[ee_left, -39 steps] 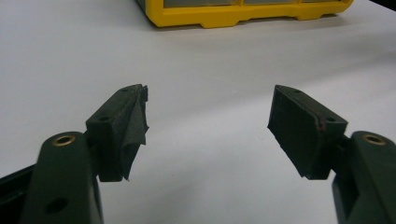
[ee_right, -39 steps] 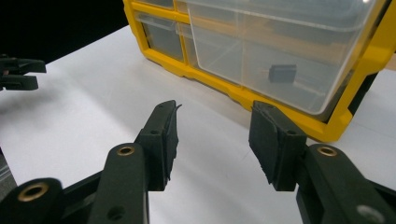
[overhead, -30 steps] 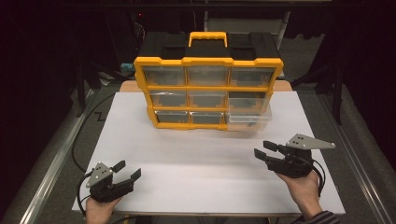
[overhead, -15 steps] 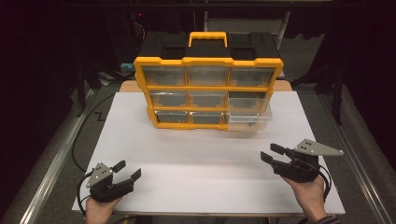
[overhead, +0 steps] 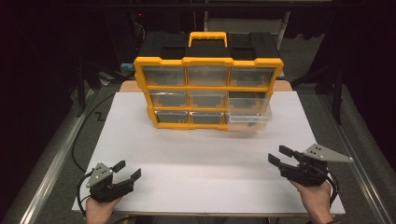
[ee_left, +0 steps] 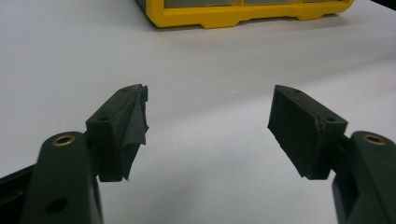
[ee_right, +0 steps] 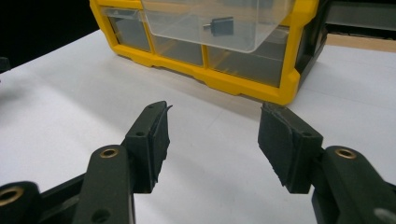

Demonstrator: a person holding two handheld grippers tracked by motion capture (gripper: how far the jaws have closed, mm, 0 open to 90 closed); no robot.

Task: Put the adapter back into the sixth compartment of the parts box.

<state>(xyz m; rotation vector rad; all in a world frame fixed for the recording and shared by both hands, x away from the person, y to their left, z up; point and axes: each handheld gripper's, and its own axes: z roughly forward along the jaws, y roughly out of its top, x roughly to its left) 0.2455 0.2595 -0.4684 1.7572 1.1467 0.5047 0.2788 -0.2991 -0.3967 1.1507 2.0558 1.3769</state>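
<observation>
A yellow and black organizer box [overhead: 208, 86] with clear drawers stands upright at the back middle of the white table [overhead: 205, 154]. Its middle-right drawer [overhead: 250, 114] is pulled out part way; in the right gripper view this drawer [ee_right: 210, 21] holds a small black part [ee_right: 219, 25]. My right gripper [overhead: 278, 154] hovers near the table's front right corner and points at the box; its jaws have just been opening, with nothing between them [ee_right: 215, 109]. My left gripper [overhead: 128, 169] rests open and empty at the front left [ee_left: 210, 93].
Metal rails [overhead: 56, 158] run along both sides of the table, and a black cable [overhead: 81, 140] loops off the left edge. Dark frames and stands fill the space behind the box. Bare white tabletop lies between the grippers and the box.
My right gripper has drifted right and toward the table's near edge, away from the box, and its jaws stand wider. The left gripper has stayed put.
</observation>
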